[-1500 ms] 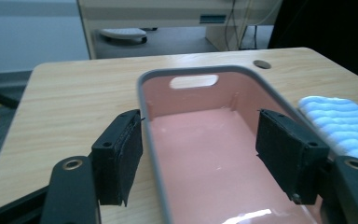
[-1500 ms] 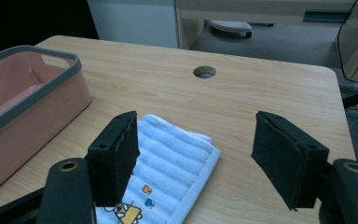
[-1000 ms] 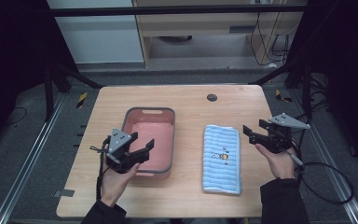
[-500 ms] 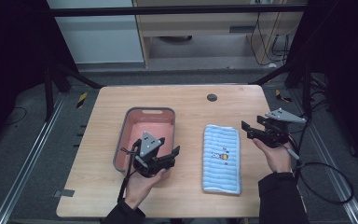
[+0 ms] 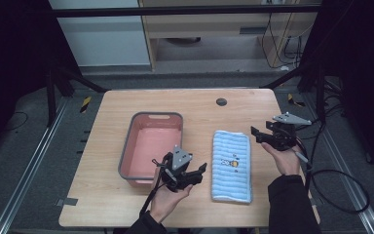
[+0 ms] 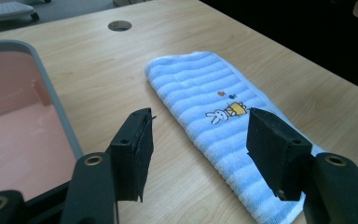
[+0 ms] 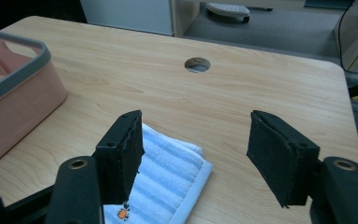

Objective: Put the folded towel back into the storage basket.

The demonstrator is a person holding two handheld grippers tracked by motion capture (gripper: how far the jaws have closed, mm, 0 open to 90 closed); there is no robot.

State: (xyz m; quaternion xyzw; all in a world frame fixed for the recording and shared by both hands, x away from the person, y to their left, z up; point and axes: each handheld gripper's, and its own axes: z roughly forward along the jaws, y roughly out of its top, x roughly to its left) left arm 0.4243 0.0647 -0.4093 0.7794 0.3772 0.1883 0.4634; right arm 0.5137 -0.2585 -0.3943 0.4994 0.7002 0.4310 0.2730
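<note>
High view: a light wooden table [image 5: 126, 204] with rounded corners stands on a grey floor [image 5: 24, 161], inside a dark metal frame. Pale cabinets [image 5: 102, 34] and an open wooden shelf unit [image 5: 209, 29] stand behind it, and loose cables run along the right. A round cable hole [image 5: 221, 102] sits near the table's far edge. A pink basin [image 5: 152, 145] with a grey rim stands left of centre. A folded blue striped towel [image 5: 231, 165] lies flat to its right, running lengthwise away from the person. The left tongs [image 5: 195, 171] sit between the basin's near right corner and the towel's near end, pointing toward the towel. The right tongs [image 5: 254, 134] hover just off the towel's far right corner, pointing left.

Left gripper view: the left tongs [image 6: 198, 149] stand open, having just been closing a little, with nothing between the pads. The towel [image 6: 205, 88] lies ahead and under the right jaw. Here its small picture of a white rabbit [image 6: 216, 117] can be made out. The basin's rim [image 6: 51, 93] and pink inside fill the left, and the cable hole [image 6: 120, 25] lies beyond.

Right gripper view: the right tongs [image 7: 196, 144] are also open, having just been closing slightly, and hold nothing. The towel's corner [image 7: 177, 172] lies below the left jaw, its folded edge showing. The basin's outer wall [image 7: 23, 98] stands at the left, and the hole [image 7: 197, 64] lies straight ahead.
</note>
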